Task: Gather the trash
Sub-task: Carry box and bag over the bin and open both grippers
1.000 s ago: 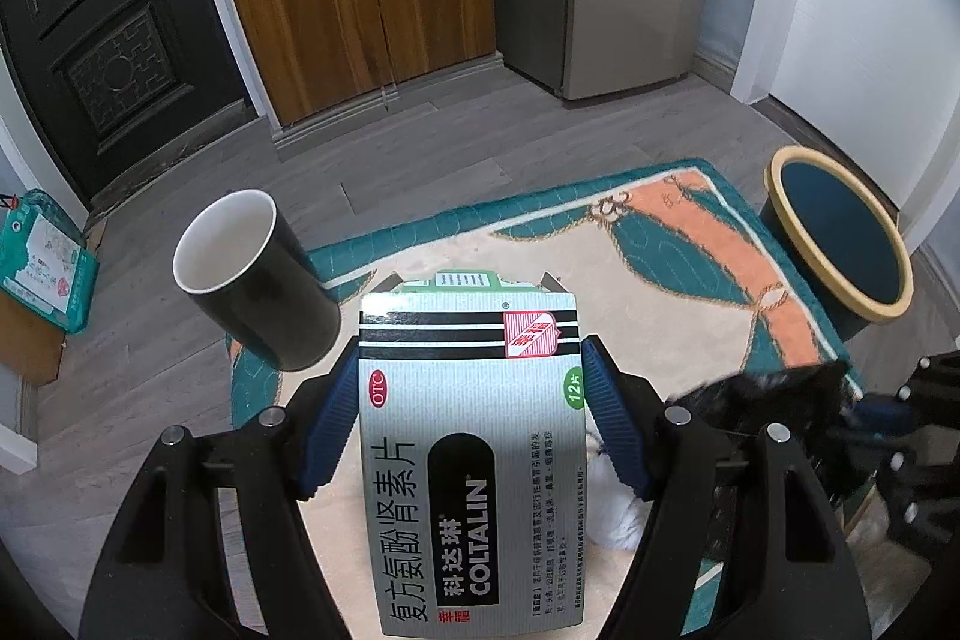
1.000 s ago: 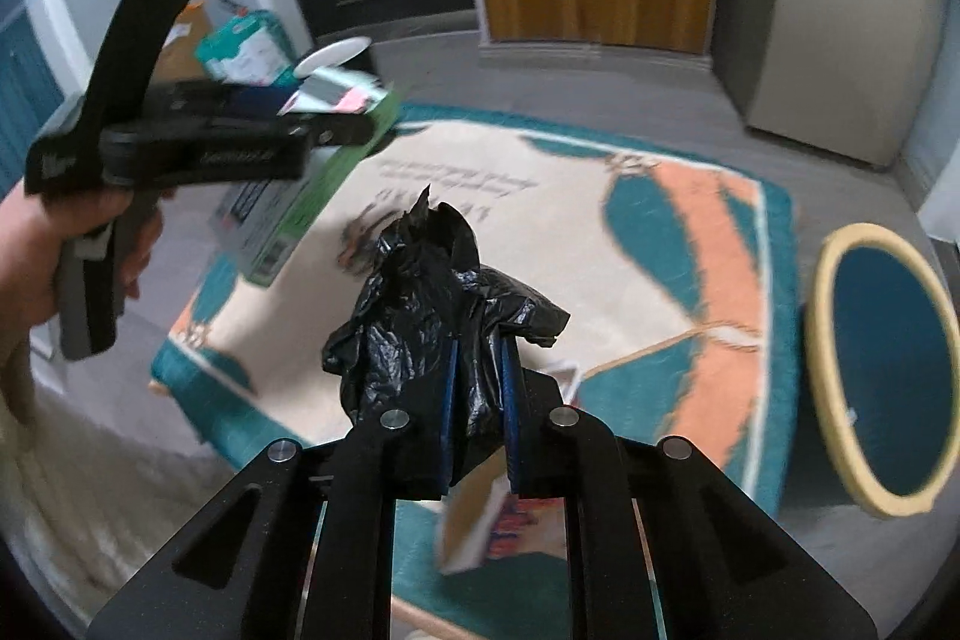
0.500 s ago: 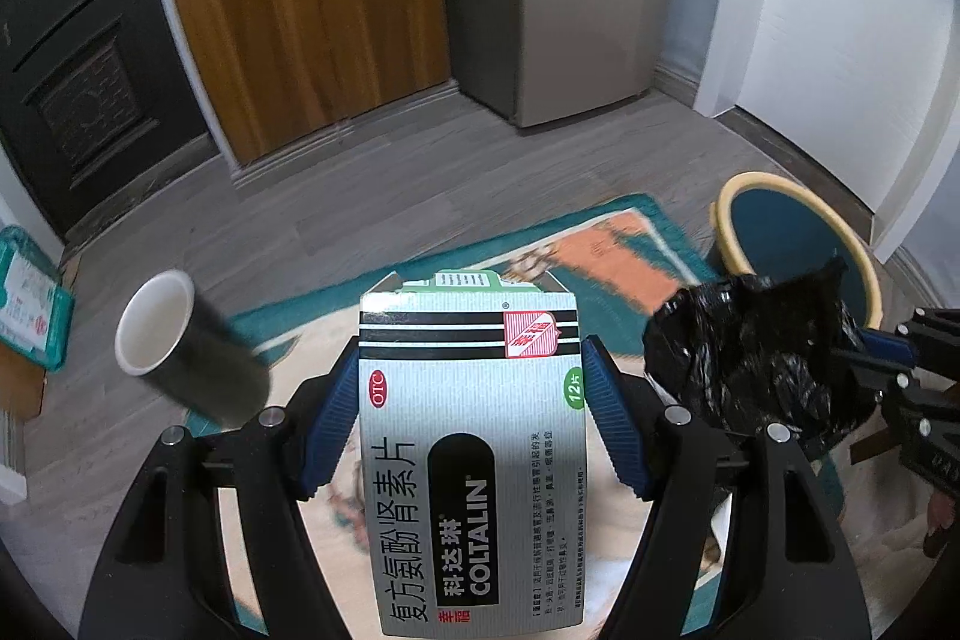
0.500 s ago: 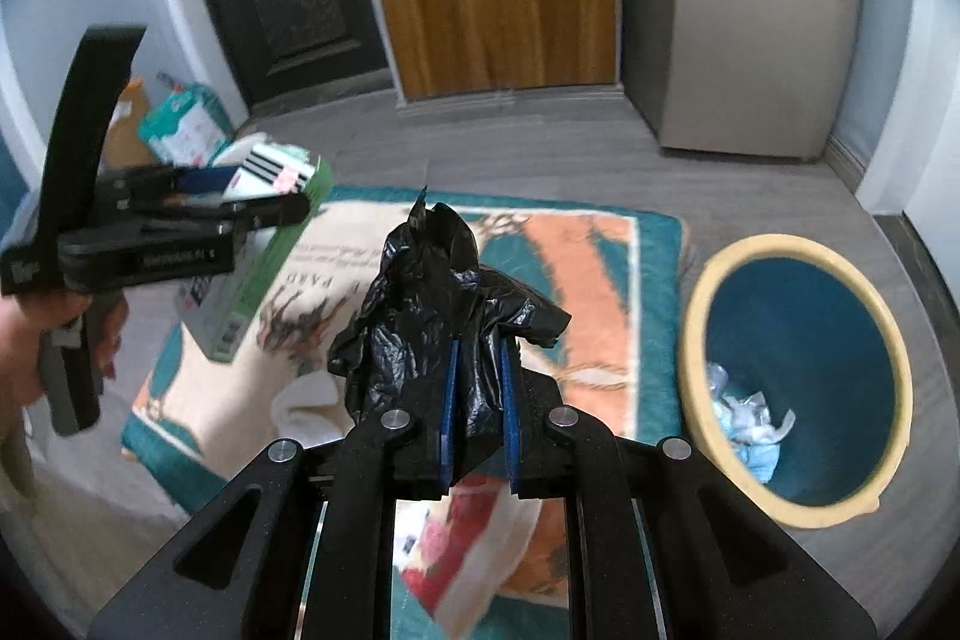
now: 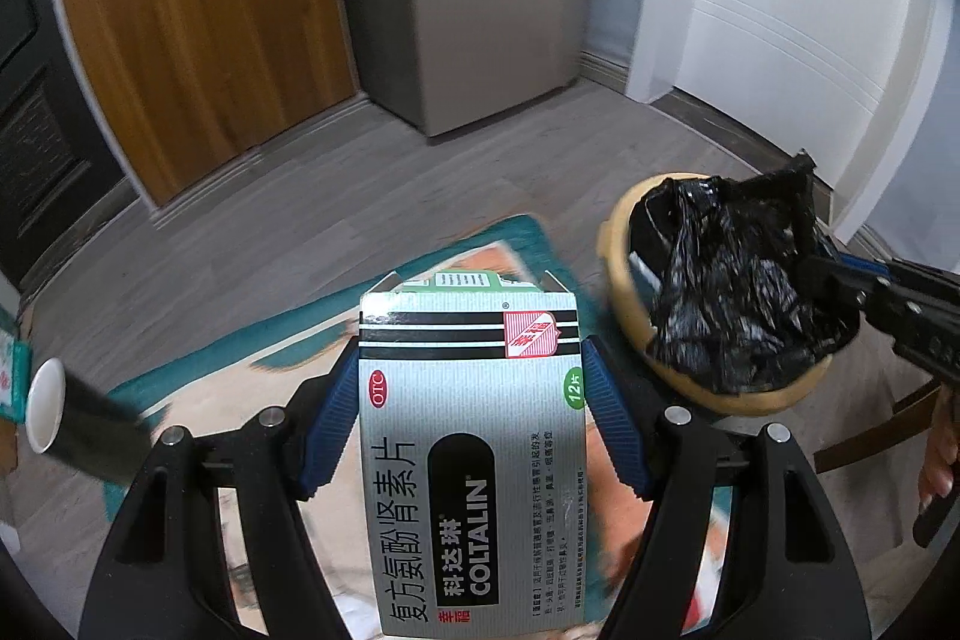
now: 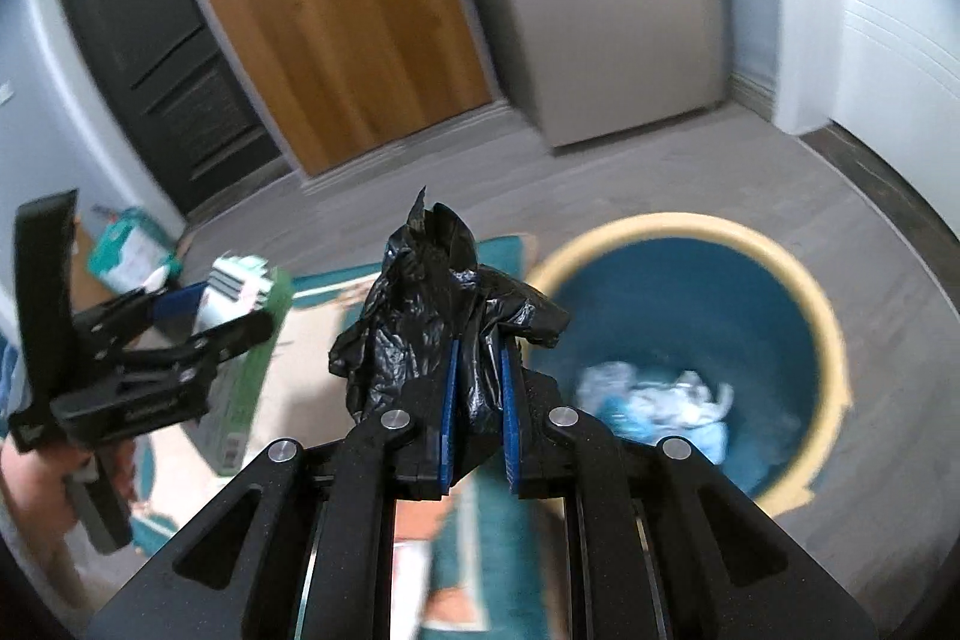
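A silver-grey medicine box [image 5: 471, 460] with black stripes, a red mark and the word COLTALIN is pinched flat between the blue pads [image 5: 612, 424] of the left tongs [image 5: 468, 418]. Its far end flap is seen standing open, green inside. In the right wrist view the same box [image 6: 240, 340] is seen from the side, held out to the left of the right tongs [image 6: 477, 400].

A crumpled black plastic bag [image 6: 444, 322] is clamped by the right tongs, the blue pads [image 6: 447, 406] pressed close with only the bunched film between them. The shiny, wrinkled bulk stands up ahead of the fingertips. From the left tongs, the bag [image 5: 738, 292] is seen ahead and to the right, hanging in front of the bin [image 5: 624, 298] and covering most of its mouth.

A patterned rug [image 5: 288, 340] in teal, cream and orange is seen below both tongs. A black mug [image 5: 72, 424] with a white inside lies blurred at far left of the left tongs.

The round bin [image 6: 828, 316], yellow-rimmed with a blue inside, is seen just ahead and right of the right tongs. Crumpled white and pale blue paper [image 6: 660, 400] is held at its bottom.
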`<state>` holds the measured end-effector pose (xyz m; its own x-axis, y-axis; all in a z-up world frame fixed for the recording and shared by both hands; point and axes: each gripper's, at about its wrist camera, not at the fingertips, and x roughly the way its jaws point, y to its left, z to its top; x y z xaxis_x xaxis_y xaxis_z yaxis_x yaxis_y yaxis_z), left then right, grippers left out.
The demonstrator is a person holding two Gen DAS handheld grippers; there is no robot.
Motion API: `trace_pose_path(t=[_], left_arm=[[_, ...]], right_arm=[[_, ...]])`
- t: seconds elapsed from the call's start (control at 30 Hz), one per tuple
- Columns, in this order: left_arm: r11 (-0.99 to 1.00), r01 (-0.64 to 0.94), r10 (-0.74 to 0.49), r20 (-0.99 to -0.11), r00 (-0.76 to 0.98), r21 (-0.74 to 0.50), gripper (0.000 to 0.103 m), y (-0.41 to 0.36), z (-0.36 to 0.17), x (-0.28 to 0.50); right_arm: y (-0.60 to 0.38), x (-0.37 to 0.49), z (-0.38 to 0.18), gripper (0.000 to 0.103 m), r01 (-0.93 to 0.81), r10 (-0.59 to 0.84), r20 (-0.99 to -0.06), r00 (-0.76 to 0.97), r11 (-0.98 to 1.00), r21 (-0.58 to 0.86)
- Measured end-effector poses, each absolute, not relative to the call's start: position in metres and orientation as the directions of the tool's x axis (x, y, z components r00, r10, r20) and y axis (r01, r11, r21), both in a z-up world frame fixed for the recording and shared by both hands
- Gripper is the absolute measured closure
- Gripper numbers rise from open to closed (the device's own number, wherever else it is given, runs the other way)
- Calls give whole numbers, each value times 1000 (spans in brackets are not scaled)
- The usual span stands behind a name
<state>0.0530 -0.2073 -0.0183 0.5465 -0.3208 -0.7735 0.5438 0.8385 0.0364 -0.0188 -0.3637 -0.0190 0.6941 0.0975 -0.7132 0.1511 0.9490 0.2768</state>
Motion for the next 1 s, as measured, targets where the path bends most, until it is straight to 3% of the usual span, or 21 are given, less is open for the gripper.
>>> trace_pose_path(t=[0.3, 0.57, 1.0], left_arm=[[753, 654, -352, -797, 491, 70, 33, -275, -49, 48], [677, 734, -434, -778, 454, 51, 33, -318, -49, 30], [678, 724, -626, -618, 476, -129, 32, -347, -13, 47]], right_arm=[[-451, -39, -38, 89, 377, -62, -765, 641, 893, 244], [-476, -42, -53, 89, 457, -89, -808, 582, 858, 235], [-479, -38, -52, 89, 466, -92, -807, 583, 852, 240]])
